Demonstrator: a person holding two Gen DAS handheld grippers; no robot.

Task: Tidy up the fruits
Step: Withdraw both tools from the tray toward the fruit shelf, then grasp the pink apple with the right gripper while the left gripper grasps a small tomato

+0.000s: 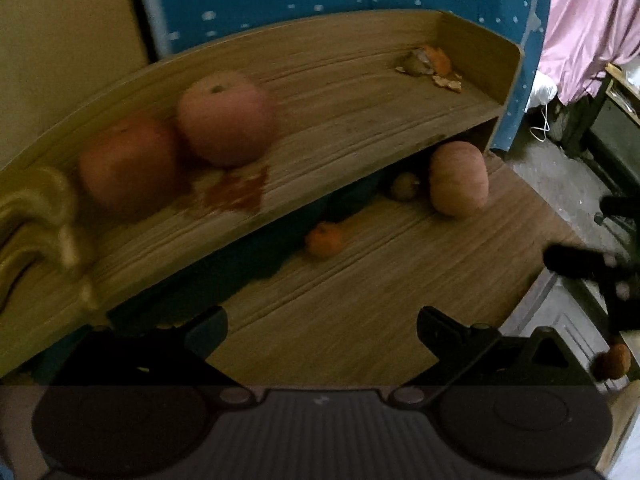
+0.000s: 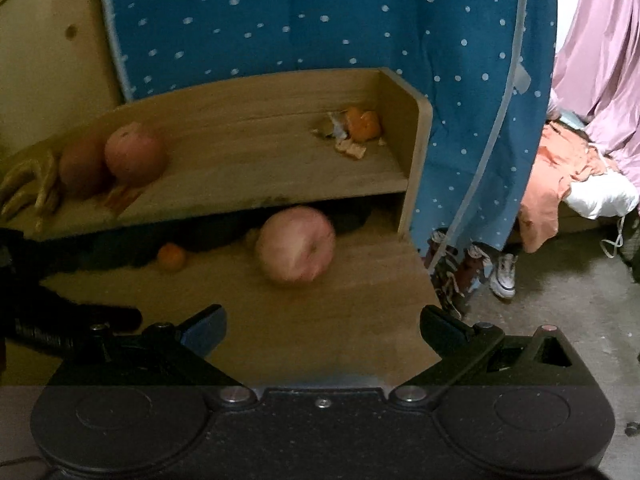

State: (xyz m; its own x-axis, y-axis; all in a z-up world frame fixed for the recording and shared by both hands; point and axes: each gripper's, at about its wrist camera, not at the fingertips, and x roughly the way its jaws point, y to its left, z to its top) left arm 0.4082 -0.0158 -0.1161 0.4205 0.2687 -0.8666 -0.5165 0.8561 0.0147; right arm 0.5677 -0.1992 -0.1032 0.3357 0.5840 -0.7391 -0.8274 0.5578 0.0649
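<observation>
The apple (image 2: pixel 295 245) lies on the desk (image 2: pixel 320 320) just in front of the shelf's underside, ahead of the right gripper (image 2: pixel 322 330); it looks firm, smooth and fairly heavy, likely to roll and to bruise if squeezed, so I would take it across its widest middle; a small orange (image 2: pixel 171 257) sits to its left, lighter and softer-skinned; on the shelf (image 2: pixel 256 152) above, two more apples (image 2: pixel 136 158) rest touching at the left beside bananas (image 2: pixel 28 188), with orange peel (image 2: pixel 356 128) far right; both grippers, the left gripper (image 1: pixel 322 330) included, hang with jaws spread wide and nothing between them; the wood looks flat and slick; behind hangs a dotted blue curtain (image 2: pixel 280 20), with bedding (image 2: pixel 600 192) at the right.
</observation>
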